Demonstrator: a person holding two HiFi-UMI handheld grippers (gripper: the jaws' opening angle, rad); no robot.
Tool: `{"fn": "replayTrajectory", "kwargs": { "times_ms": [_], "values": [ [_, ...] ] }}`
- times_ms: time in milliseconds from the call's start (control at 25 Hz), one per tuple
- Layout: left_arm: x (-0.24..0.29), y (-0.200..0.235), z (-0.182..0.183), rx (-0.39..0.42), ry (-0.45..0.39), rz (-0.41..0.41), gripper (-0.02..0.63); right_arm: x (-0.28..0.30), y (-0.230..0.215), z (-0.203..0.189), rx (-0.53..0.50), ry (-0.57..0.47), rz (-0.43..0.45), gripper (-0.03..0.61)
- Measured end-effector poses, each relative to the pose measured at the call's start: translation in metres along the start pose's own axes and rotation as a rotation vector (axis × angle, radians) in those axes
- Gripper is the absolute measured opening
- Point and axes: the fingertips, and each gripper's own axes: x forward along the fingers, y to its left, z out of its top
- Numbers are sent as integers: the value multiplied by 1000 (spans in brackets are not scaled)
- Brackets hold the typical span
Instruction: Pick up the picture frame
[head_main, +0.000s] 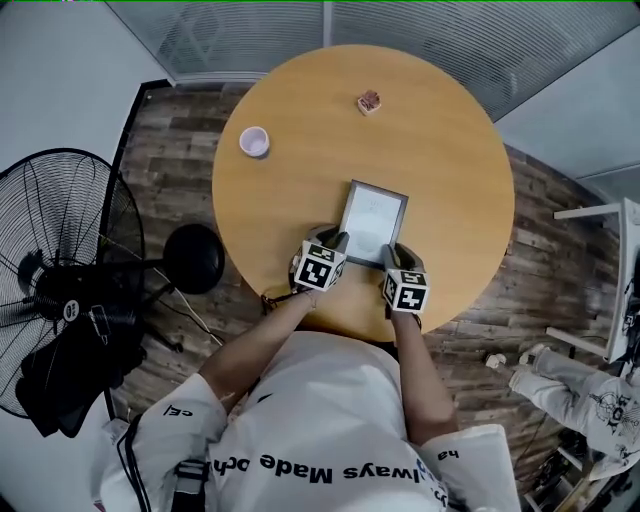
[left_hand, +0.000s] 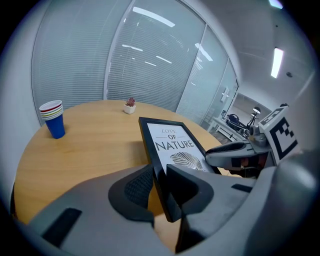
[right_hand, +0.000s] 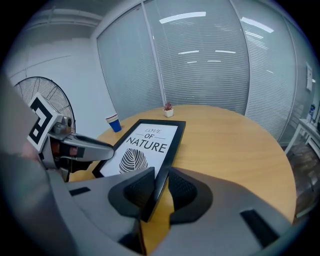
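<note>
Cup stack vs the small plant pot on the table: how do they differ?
The cup stack is blue, open-topped; the plant pot is white and holds a reddish plant. The cup stack stands near the left edge of the table, the plant pot at its far side. Both are upright, clear of the picture frame.

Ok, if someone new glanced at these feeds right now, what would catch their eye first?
The black frame with its "Love of Nature" leaf print lies towards the near edge of the round table. The left gripper and right gripper each clamp one of its near corners. Next comes the big black fan on the floor at the left, then the cup on the table's far left.
</note>
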Motion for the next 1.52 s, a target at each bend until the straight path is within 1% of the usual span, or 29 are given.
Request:
{"fn": "replayTrajectory", "kwargs": {
  "times_ms": [320, 480, 760, 1520],
  "values": [
    [-20, -14, 16, 18, -54, -1, 101, -24, 2, 14, -11, -42, -12, 100],
    [-25, -15, 20, 19, -61, -3, 100, -31, 4, 20, -9, -59, -18, 100],
    [-42, -18, 34, 27, -101, -11, 100, -46, 10, 36, -21, -101, -28, 101],
    [-95, -38, 77, 18, -247, -8, 100, -105, 24, 89, -71, -244, -53, 97]
  ]
}}
